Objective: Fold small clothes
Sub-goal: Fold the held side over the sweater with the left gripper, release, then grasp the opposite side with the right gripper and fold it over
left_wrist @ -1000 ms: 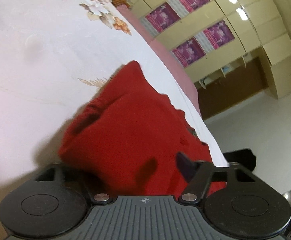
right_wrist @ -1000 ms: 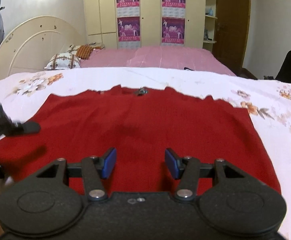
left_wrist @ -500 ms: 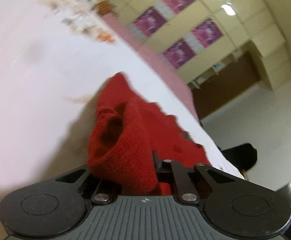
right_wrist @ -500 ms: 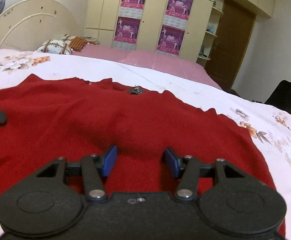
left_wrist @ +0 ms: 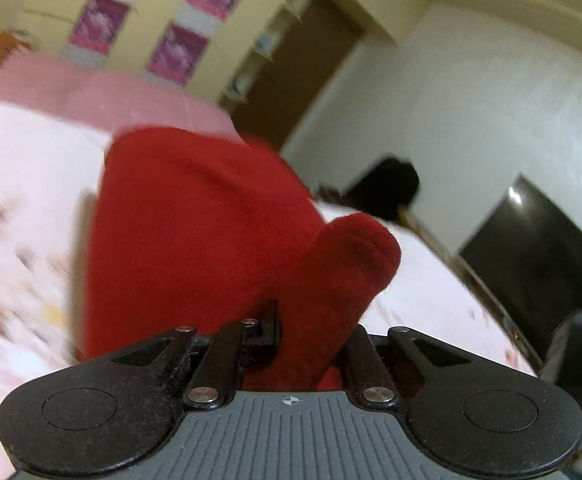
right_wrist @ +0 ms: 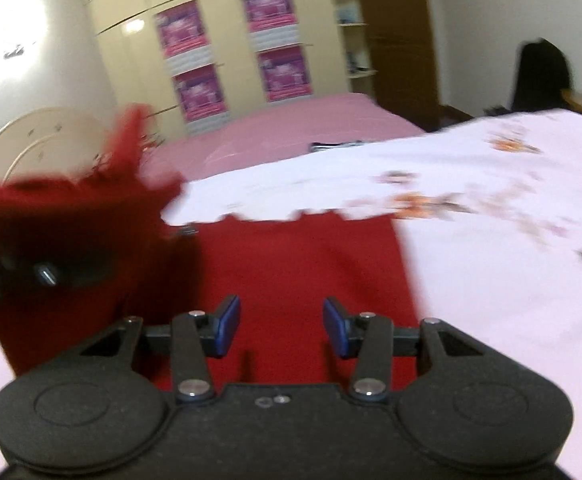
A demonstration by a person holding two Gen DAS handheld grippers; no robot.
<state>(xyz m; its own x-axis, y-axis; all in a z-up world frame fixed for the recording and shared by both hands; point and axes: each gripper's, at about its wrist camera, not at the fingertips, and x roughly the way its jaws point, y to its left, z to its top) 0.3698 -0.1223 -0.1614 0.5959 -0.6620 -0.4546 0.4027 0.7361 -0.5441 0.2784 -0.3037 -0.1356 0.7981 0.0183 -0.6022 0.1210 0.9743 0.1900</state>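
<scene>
A red knitted garment [right_wrist: 299, 264] lies on the white floral bedspread [right_wrist: 491, 248]. My left gripper [left_wrist: 309, 346] is shut on its left edge, and a bunched fold [left_wrist: 343, 280] rises between the jaws. In the right wrist view that lifted part [right_wrist: 71, 232] hangs raised at the left, draped over the left gripper [right_wrist: 43, 272]. My right gripper [right_wrist: 282, 330] hovers just above the flat part of the garment near its front edge. Its jaws are closing, and its blue pads [right_wrist: 227, 324] stand apart with no fabric pinched between them.
A pink bed [right_wrist: 299, 128] lies beyond the white one, with a cream wardrobe bearing purple posters [right_wrist: 283, 72] behind it. A dark screen [left_wrist: 539, 264] and a black bundle [left_wrist: 387, 184] stand past the bed's right side. White bedspread extends right of the garment.
The left gripper shut on the garment's left edge, then lifted it and carried it to the right while rolling. The right gripper shifted right along the garment and its jaws narrowed slightly.
</scene>
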